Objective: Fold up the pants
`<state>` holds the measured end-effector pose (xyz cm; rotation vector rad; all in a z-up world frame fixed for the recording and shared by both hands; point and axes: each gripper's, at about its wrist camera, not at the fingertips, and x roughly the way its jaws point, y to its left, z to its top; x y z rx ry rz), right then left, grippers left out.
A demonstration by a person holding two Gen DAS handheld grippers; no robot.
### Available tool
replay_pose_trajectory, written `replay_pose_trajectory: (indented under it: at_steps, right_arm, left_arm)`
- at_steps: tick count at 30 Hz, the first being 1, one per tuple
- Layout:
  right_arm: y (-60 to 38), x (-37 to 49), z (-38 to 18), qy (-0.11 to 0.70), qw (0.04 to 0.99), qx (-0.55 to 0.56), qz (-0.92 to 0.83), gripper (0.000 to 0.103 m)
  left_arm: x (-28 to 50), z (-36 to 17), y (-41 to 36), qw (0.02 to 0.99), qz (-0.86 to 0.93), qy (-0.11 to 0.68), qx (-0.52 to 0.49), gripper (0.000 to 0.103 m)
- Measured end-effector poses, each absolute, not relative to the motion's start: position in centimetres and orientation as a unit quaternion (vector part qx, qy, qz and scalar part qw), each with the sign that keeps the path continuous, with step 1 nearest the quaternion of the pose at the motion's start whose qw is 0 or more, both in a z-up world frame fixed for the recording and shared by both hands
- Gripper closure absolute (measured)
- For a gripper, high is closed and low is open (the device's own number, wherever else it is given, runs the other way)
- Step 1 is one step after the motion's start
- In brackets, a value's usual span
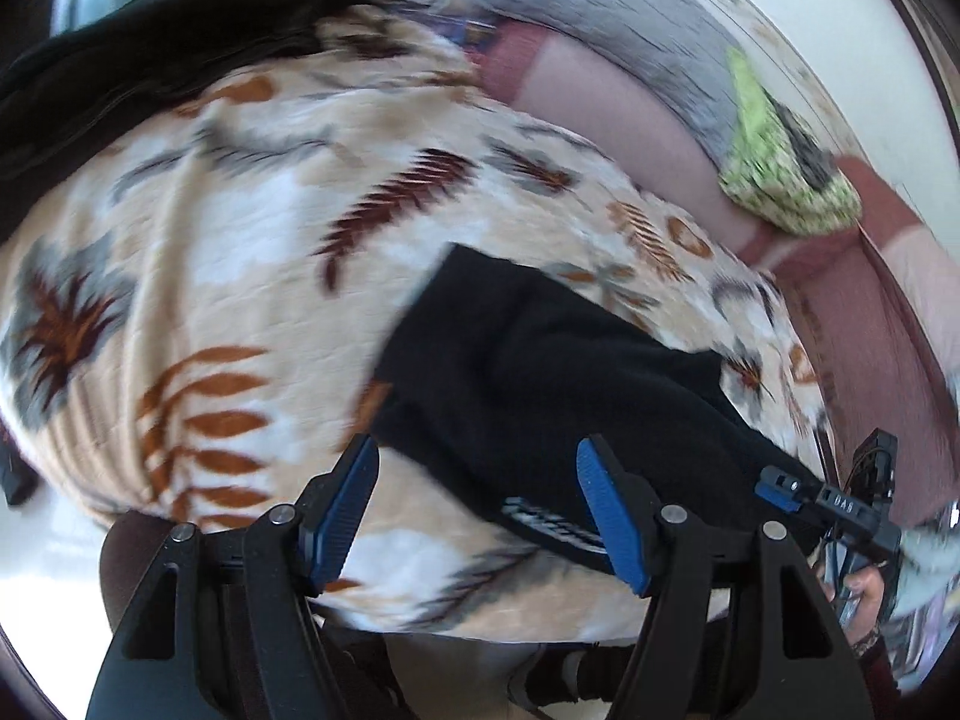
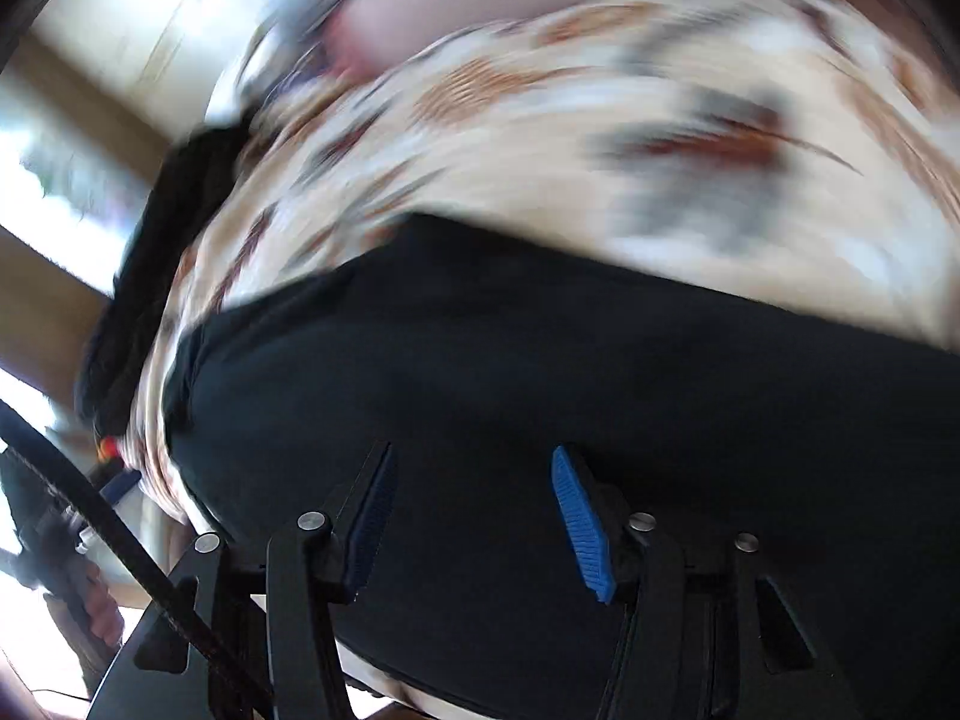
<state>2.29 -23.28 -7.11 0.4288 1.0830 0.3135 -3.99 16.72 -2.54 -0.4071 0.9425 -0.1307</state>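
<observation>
The black pants (image 1: 540,372) lie folded into a compact stack on the leaf-patterned blanket (image 1: 210,228). A white printed logo shows at the near edge of the pants. My left gripper (image 1: 480,480) hovers open at that near edge, and nothing sits between its blue pads. Part of my right gripper (image 1: 786,489) shows at the right side of the stack. In the blurred right wrist view, the right gripper (image 2: 474,492) stands open just above the pants (image 2: 540,360), which fill the lower half of the picture. Its pads are not pressing on the cloth.
A second black garment (image 1: 150,42) lies at the blanket's far left edge. A grey pillow (image 1: 600,18), a pink sheet (image 1: 600,96) and a green cloth (image 1: 780,180) lie beyond the blanket. A person's hand (image 2: 102,606) is at the lower left.
</observation>
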Motion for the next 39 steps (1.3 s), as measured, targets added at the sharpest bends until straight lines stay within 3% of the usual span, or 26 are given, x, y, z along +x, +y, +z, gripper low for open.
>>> replay_pose_trajectory:
  at_steps: [4,6,7,9,10,11,12,18,33,39]
  right_arm:
    - [-33.5,-1.4,-6.6,0.469,0.844,0.257,0.044,0.049]
    - [-37.5,-3.1,-6.7,0.454,0.836,0.307,0.017,0.054]
    - [-39.3,-4.0,-6.7,0.442,0.834,0.331,0.002,0.067]
    - [-41.8,-5.5,-6.5,0.419,0.826,0.377,-0.001,0.068]
    - [-42.4,-6.3,-6.2,0.410,0.828,0.382,-0.019,0.061]
    - [-42.6,-6.7,-5.8,0.408,0.834,0.370,-0.045,0.039]
    - [-42.3,-7.3,-5.4,0.406,0.843,0.345,-0.080,0.032]
    - [-42.5,-9.7,-5.3,0.392,0.841,0.366,-0.073,0.030]
    - [-39.7,-9.5,-8.5,0.423,0.843,0.331,-0.046,0.029]
    - [-37.8,-8.5,-8.8,0.416,0.860,0.289,-0.056,0.011]
  left_arm:
    - [-2.0,-1.2,11.0,0.869,-0.122,0.462,-0.125,0.030]
    - [-0.8,-1.0,7.4,0.864,-0.156,0.471,-0.086,0.030]
    - [-0.3,-0.9,5.6,0.860,-0.173,0.476,-0.069,0.030]
    - [0.6,-0.8,1.3,0.849,-0.211,0.483,-0.027,0.030]
    - [1.0,-0.7,-0.9,0.844,-0.230,0.485,-0.005,0.030]
    - [1.3,-0.7,-2.7,0.839,-0.245,0.485,0.012,0.030]
    - [1.5,-0.7,-5.0,0.833,-0.264,0.484,0.034,0.030]
    - [2.4,-1.4,-16.9,0.792,-0.358,0.475,0.137,0.030]
    - [6.8,-6.9,-35.6,0.677,-0.451,0.548,0.194,0.030]
    - [6.0,-8.7,-38.9,0.672,-0.446,0.532,0.258,0.030]
